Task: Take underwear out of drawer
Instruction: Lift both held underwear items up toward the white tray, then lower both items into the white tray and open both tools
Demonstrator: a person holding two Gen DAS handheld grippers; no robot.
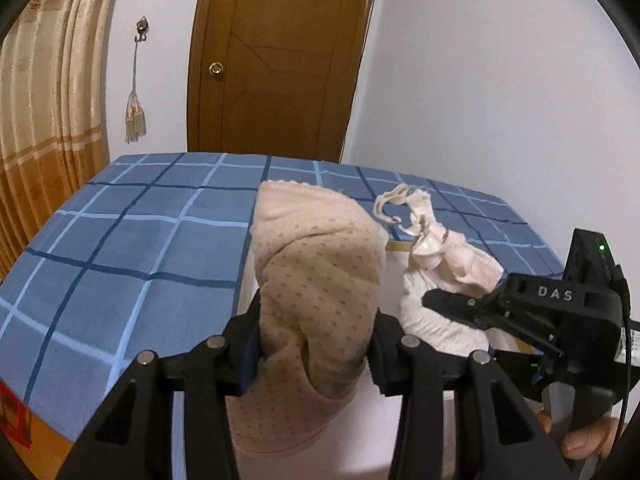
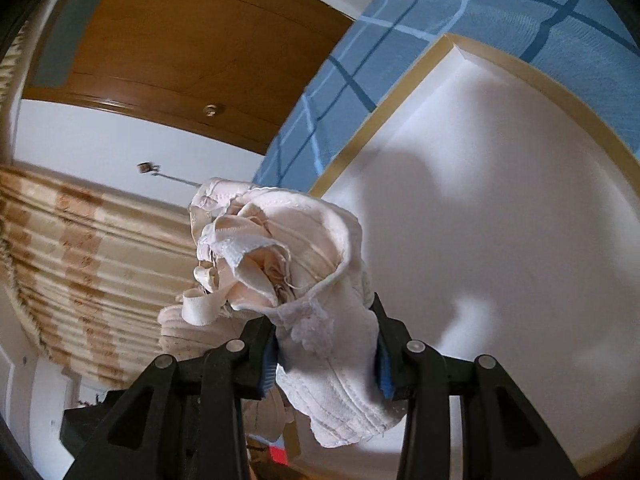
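My left gripper [image 1: 316, 352] is shut on a beige dotted piece of underwear [image 1: 320, 276], which bulges up between the blue pads and hangs below them. To its right, my right gripper [image 1: 448, 312] holds a pale pink and white bra [image 1: 444, 264] with straps sticking up. In the right wrist view the same bra [image 2: 296, 280] is bunched between the pads of my right gripper [image 2: 326, 356], shut on it. Beneath it lies the open drawer [image 2: 500, 240], white inside with a tan wooden rim. Both garments hang in the air above the drawer.
A blue checked cloth [image 1: 132, 240] covers the top of the furniture behind the drawer. A brown wooden door [image 1: 276, 56] stands in the white wall beyond, and a striped gold curtain [image 1: 44, 92] hangs at the left. A hand [image 1: 588, 440] grips the right tool's handle.
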